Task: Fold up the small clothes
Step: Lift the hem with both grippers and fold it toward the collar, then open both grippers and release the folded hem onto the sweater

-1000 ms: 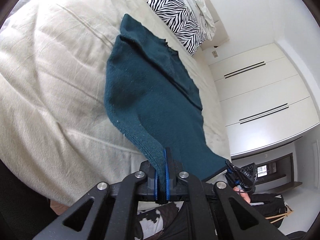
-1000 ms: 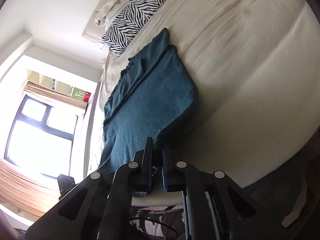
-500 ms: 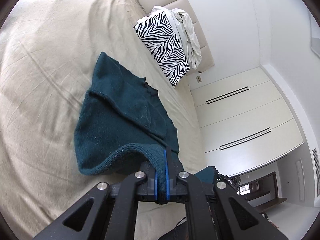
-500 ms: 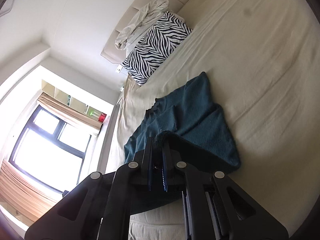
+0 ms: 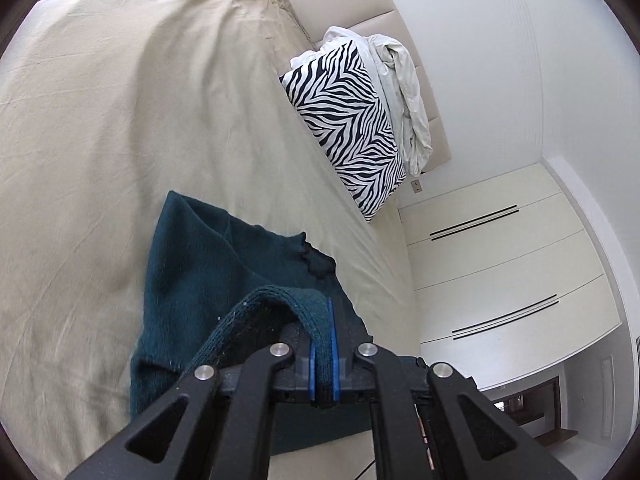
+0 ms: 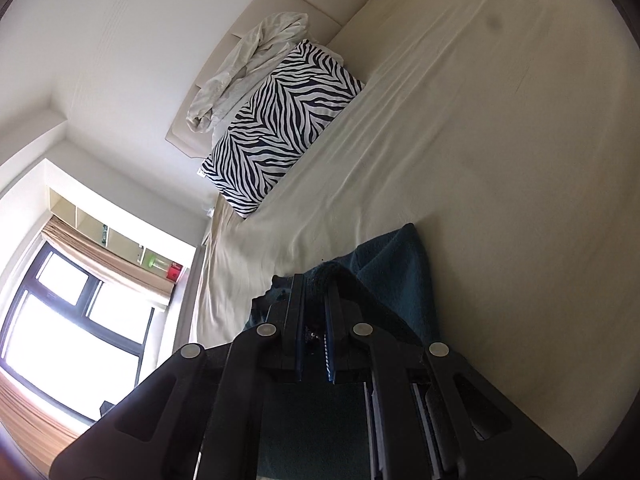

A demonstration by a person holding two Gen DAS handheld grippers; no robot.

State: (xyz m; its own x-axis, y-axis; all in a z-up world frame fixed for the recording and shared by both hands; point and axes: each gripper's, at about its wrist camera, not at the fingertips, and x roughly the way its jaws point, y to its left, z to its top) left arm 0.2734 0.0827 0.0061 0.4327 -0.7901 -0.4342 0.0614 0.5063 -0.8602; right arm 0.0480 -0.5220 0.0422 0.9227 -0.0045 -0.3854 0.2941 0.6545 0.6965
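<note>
Left view, my left gripper (image 5: 323, 350): clamped tight on the garment (image 5: 192, 276) hem
Garment: on the bed (image 5: 120, 120), 6 o'clock; pillow (image 5: 348, 120) at 1 o'clock
Right view, my right gripper (image 6: 314, 320): jaws narrowly parted, pinching the garment (image 6: 400, 268)
Pillow (image 6: 280, 128): 11 o'clock

Left gripper (image 5: 323, 344): clamped on ribbed hem of teal sweater (image 5: 192, 272), lying on beige bed sheet (image 5: 120, 120); zebra pillow (image 5: 348, 128) beyond.

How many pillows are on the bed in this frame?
1. A zebra-print pillow lies at the head of the bed, against the headboard, with crumpled white cloth beside it. That cloth could hide another.
</note>
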